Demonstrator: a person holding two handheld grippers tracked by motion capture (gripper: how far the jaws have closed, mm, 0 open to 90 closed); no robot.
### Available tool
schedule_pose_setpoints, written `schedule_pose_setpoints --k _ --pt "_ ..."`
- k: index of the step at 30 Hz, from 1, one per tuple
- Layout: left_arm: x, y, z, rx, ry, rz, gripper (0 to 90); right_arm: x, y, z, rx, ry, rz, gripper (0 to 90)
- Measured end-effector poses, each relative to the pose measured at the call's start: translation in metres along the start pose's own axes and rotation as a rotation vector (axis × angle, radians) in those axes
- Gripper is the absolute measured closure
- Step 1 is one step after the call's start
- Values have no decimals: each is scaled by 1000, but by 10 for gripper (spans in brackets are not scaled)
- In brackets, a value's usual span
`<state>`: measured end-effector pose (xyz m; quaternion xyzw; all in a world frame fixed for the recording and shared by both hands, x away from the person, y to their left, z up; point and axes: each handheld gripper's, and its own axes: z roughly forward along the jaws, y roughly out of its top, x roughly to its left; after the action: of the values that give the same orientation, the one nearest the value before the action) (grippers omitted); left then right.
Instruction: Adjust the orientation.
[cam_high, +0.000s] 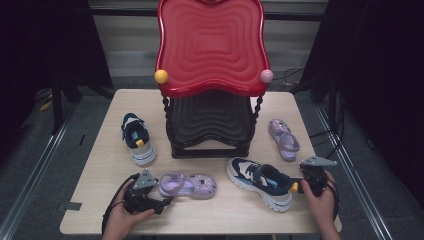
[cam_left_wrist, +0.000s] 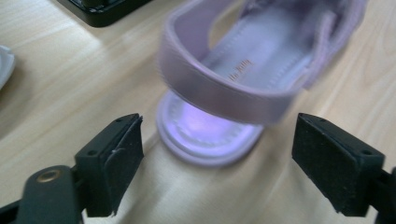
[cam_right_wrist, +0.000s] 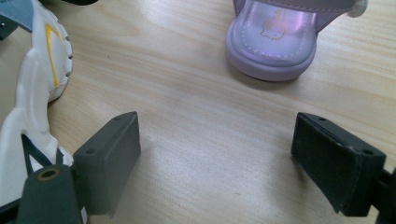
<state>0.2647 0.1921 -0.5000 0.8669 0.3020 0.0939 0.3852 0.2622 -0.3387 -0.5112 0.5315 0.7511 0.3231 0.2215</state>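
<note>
A purple jelly sandal (cam_high: 189, 185) lies on the table's front, heel toward my left gripper (cam_high: 161, 201). In the left gripper view its heel and back strap (cam_left_wrist: 219, 88) sit just ahead of the open left gripper (cam_left_wrist: 217, 140), not touched by either jaw. A second purple sandal (cam_high: 284, 137) lies at the right. Beyond the open right gripper (cam_right_wrist: 217, 149) its heel (cam_right_wrist: 275, 42) rests on bare wood. One navy and white sneaker (cam_high: 260, 182) lies front right, its sole (cam_right_wrist: 28, 116) beside the right gripper (cam_high: 309, 172). The other sneaker (cam_high: 136, 137) is at the left.
A two-tier rack stands at the table's back middle, with a red wavy top shelf (cam_high: 212, 45) and a black lower shelf (cam_high: 210, 120). The light wooden table (cam_high: 225, 215) ends close to both hands. Dark curtains and floor rails flank it.
</note>
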Motion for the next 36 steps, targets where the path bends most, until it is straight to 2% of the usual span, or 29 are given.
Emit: schedule_pose_setpoints --k 1,3,6,9,12,14,15,17,19,21,23,24,26,29,32,34,36 --pt "2 1 2 -1 -15 -2 155 0 0 0 0 0 0 152" --pt "3 4 6 3 -6 33 152 0 0 0 0 0 0 151" --pt "5 8 14 9 -45 56 149 0 0 0 0 0 0 152" --pt "5 11 23 6 -50 89 129 0 0 0 0 0 0 151" --pt "4 14 26 1 -68 90 129 0 0 0 0 0 0 151" --pt "1 14 26 2 -58 113 162 0 0 0 0 0 0 151" --pt "0 14 26 -7 -68 112 185 0 0 0 0 0 0 151" --pt "-1 14 26 -4 -61 115 205 0 0 0 0 0 0 152" --pt "-2 13 25 -5 -62 102 218 0 0 0 0 0 0 151" --pt "-4 13 23 1 -54 114 236 0 0 0 0 0 0 152" --pt "-4 13 22 5 -54 96 249 0 0 0 0 0 0 152" --pt "-5 14 21 12 -35 107 254 0 0 0 0 0 0 152" --pt "-7 14 21 8 -33 91 257 0 0 0 0 0 -1 152" --pt "-8 14 20 8 11 87 264 0 0 0 0 0 0 151" --pt "-7 14 16 -22 38 54 271 0 0 0 0 0 0 151" --pt "-9 14 16 -29 49 51 275 0 0 0 0 0 0 151" --pt "-12 14 15 -13 65 60 276 0 0 0 0 0 0 151"
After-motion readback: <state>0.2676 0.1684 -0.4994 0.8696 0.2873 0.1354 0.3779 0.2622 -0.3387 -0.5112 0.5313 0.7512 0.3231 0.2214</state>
